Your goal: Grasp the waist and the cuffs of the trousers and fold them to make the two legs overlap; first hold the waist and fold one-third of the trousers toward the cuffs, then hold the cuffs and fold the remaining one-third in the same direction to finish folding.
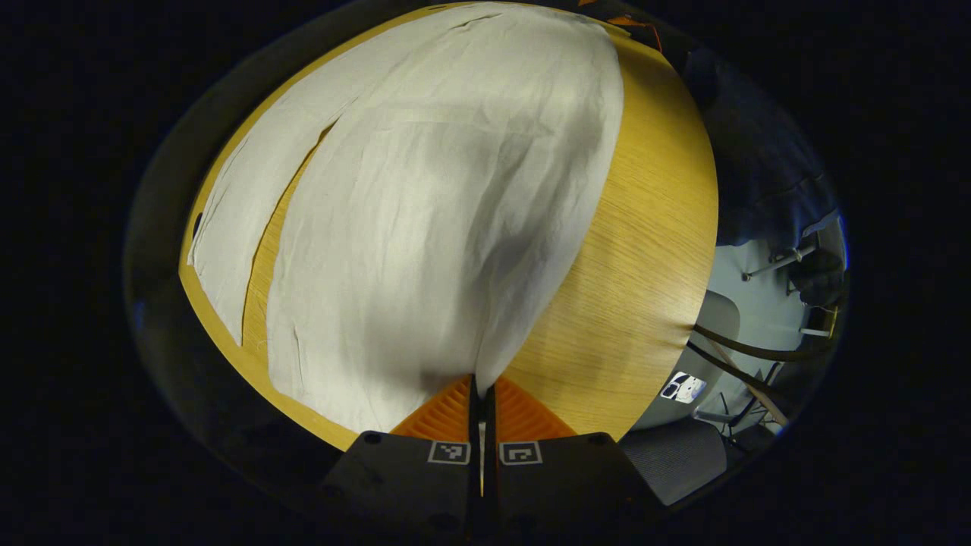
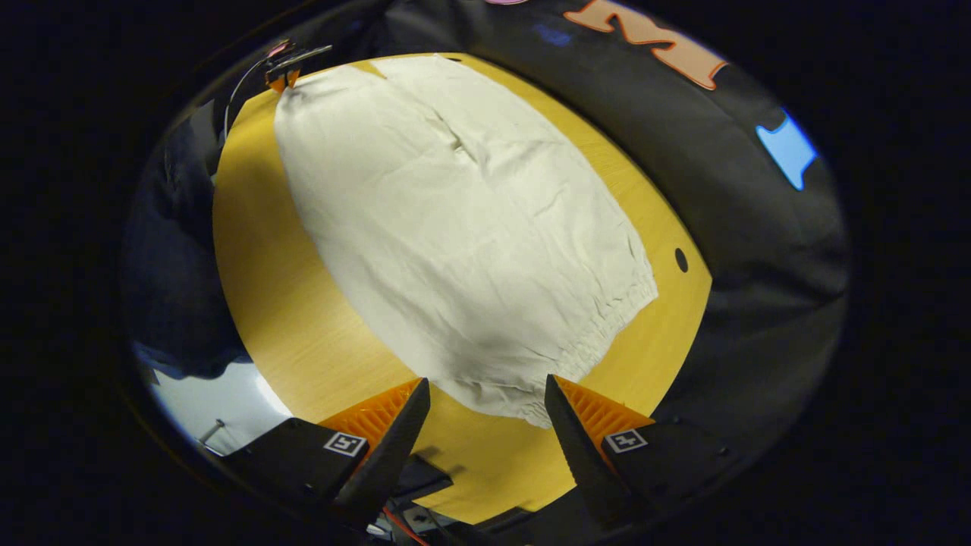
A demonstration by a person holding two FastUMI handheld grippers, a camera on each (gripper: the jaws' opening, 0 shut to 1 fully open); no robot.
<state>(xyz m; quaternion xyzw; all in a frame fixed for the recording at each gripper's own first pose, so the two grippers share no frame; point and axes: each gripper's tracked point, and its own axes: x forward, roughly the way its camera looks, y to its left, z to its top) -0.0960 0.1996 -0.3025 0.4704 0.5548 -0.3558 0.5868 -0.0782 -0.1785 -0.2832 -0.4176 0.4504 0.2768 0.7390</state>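
Observation:
Cream trousers [image 1: 425,227] lie flat on the round wooden table [image 1: 645,250], the two legs parted by a narrow gap at the left of the left gripper view. My left gripper [image 1: 479,388] is shut on an edge of the nearer leg, lifting the cloth slightly. In the right gripper view the trousers [image 2: 455,227] stretch away, with the gathered elastic waist [image 2: 607,334] closest. My right gripper [image 2: 485,406] stands open just above the waist's near corner, nothing between its fingers. The left gripper [image 2: 292,64] appears far off, pinching the opposite end.
The table edge [image 2: 485,500] runs just below my right gripper. A small dark hole [image 2: 680,259] marks the tabletop near the waist. A person in dark clothing [image 1: 766,167] stands beside the table, and chair parts and cables [image 1: 728,356] lie on the floor beyond.

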